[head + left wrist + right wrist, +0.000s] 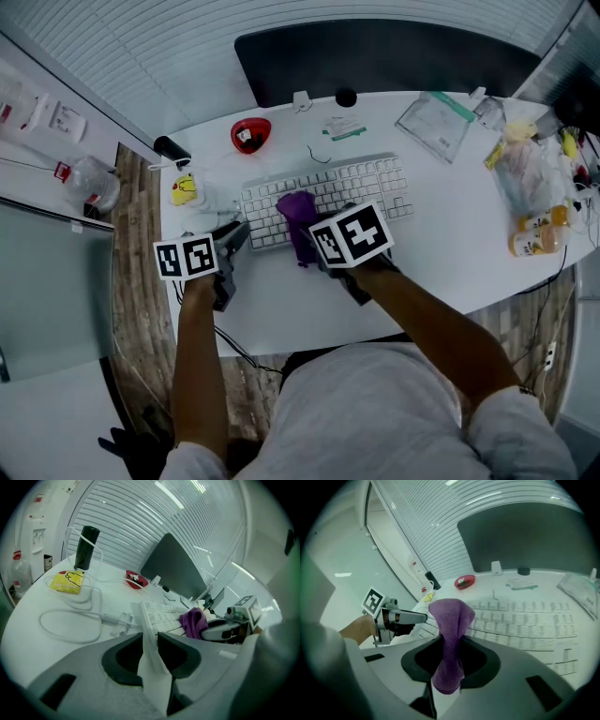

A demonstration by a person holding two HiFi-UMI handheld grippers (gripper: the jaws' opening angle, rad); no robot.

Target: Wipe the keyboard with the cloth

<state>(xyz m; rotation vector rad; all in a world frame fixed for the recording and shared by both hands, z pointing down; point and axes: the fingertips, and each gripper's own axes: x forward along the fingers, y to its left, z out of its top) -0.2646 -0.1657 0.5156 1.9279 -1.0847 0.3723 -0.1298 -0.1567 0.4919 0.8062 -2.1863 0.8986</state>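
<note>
Right gripper [451,645]: jaws are pinched on a purple fleecy cloth [449,616], taken at a bunched fold. A rounded lobe stands out past the tips and a short tail hangs behind them. In the head view the cloth sits on the left-centre keys of the white flat keyboard [342,190], which lies about midway across the white desk [450,272].

Left gripper [151,641]: jaws are closed on the keyboard's left end, with the thin white edge clamped between the pads. They stand fairly wide because of it. This reads as a steadying hold.

Handling, as judged:
- The cloth is light, soft and limp, with no stiffness of its own. Pressure on the keys has to come from the gripper behind it.
- The bunched hold looks sound: enough loose fabric lies ahead of the tips to meet the keys. A grip nearer a hem would let it flop.
- The nap should lift dust but may catch on key edges.
- The keyboard is rigid, light plastic and likely to skate on the smooth desk under a sideways wipe, so the end clamp makes sense.
- The keys give under load, so light strokes are best.
- A white cable [70,620] trails off beside the clamped end and is best left alone.
</note>
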